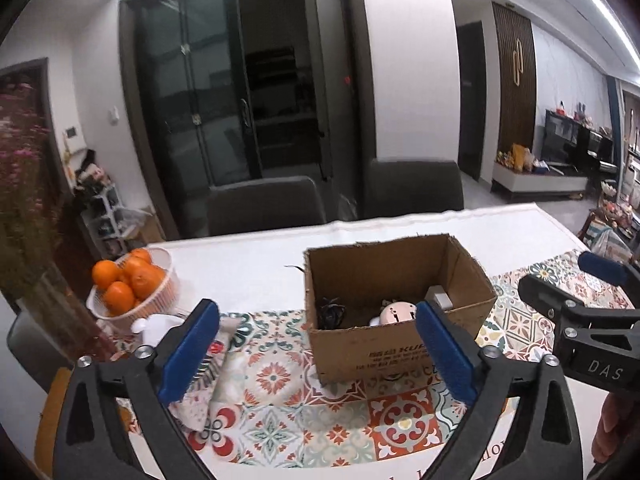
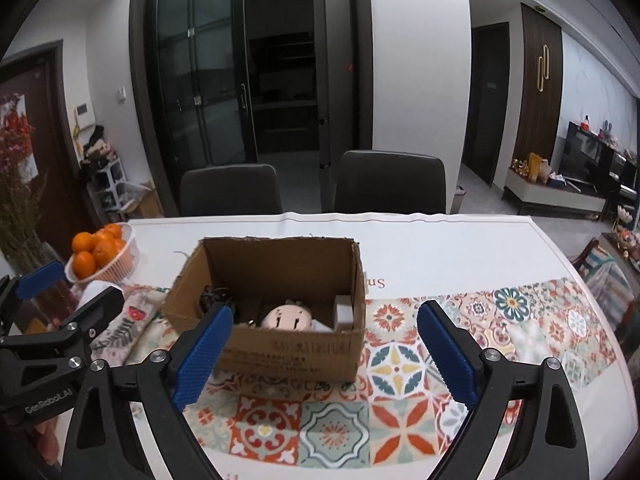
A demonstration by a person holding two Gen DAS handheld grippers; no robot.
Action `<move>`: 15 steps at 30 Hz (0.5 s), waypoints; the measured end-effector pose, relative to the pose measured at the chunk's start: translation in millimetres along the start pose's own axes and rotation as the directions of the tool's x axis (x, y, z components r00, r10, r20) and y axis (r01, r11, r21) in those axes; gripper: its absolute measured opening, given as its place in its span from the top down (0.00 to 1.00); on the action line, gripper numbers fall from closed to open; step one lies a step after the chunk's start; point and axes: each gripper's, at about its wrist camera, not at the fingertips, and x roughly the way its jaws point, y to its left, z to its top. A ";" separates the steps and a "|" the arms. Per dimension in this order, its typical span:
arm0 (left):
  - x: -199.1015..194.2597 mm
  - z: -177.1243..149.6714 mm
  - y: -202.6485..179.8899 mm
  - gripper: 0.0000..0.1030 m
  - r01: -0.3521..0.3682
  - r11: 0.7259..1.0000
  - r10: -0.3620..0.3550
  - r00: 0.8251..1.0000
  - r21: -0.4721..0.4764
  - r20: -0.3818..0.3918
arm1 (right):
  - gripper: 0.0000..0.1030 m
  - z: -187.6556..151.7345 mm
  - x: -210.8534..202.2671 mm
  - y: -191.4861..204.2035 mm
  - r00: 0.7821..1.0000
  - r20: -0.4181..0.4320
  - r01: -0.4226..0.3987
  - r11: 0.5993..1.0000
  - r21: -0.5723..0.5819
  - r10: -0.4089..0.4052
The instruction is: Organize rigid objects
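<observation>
1. we are looking over a large table (image 2: 460,248) with a white top, and a patterned tile mat (image 2: 400,360) is lying across its near part.
2. we are seeing the cardboard box (image 2: 288,352) standing on this mat, open at the top, in the middle of both views.
3. we are holding the left gripper (image 1: 318,352) with its fingers wide apart and nothing between them; it is hovering in front of the box.
4. we are holding the right gripper (image 2: 324,356) the same way, spread and empty, just beside the left one.
5. we are noticing a basket of oranges (image 1: 132,284) at the left, and a folded cloth pouch (image 2: 124,324) lying between it and the box.
6. inside the box we are seeing the small rigid things: a round doll face (image 2: 288,318), a white block (image 2: 344,312) against the right wall, and a dark cable bundle (image 1: 330,312) at the left.
7. we are judging that most things are already in the box. the risk is this: if a finger is catching the thin box rim while reaching in, the light box may slide or tip. the two grippers are also close and may be hitting each other.
</observation>
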 end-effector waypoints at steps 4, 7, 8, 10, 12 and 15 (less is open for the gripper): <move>-30.1 -15.0 2.3 0.00 -0.043 0.999 0.044 0.997 -0.009 0.064 | 0.06 -16.4 -22.1 -1.0 1.000 0.023 -0.017 0.999 0.030 0.016; -47.1 -26.1 3.4 0.00 -0.057 0.998 0.059 0.994 -0.017 0.091 | 0.05 -29.6 -37.3 0.9 0.999 0.045 -0.013 0.999 0.033 0.011; -52.1 -29.1 4.0 0.00 -0.054 0.998 0.055 0.994 -0.019 0.095 | 0.05 -33.8 -42.6 1.4 0.999 0.053 -0.010 0.999 0.036 0.008; -61.0 -35.8 5.2 0.00 -0.044 0.999 0.046 0.994 -0.025 0.104 | 0.05 -42.1 -53.6 2.6 0.997 0.074 -0.007 0.999 0.045 0.003; -67.6 -41.7 6.0 0.00 -0.047 0.998 0.050 0.993 -0.030 0.111 | 0.03 -49.1 -62.9 4.1 0.996 0.093 0.002 0.999 0.048 -0.006; -76.0 -51.7 6.9 0.00 -0.051 0.998 0.055 0.991 -0.035 0.123 | 0.02 -59.4 -74.3 7.5 0.993 0.117 0.023 0.999 0.045 -0.028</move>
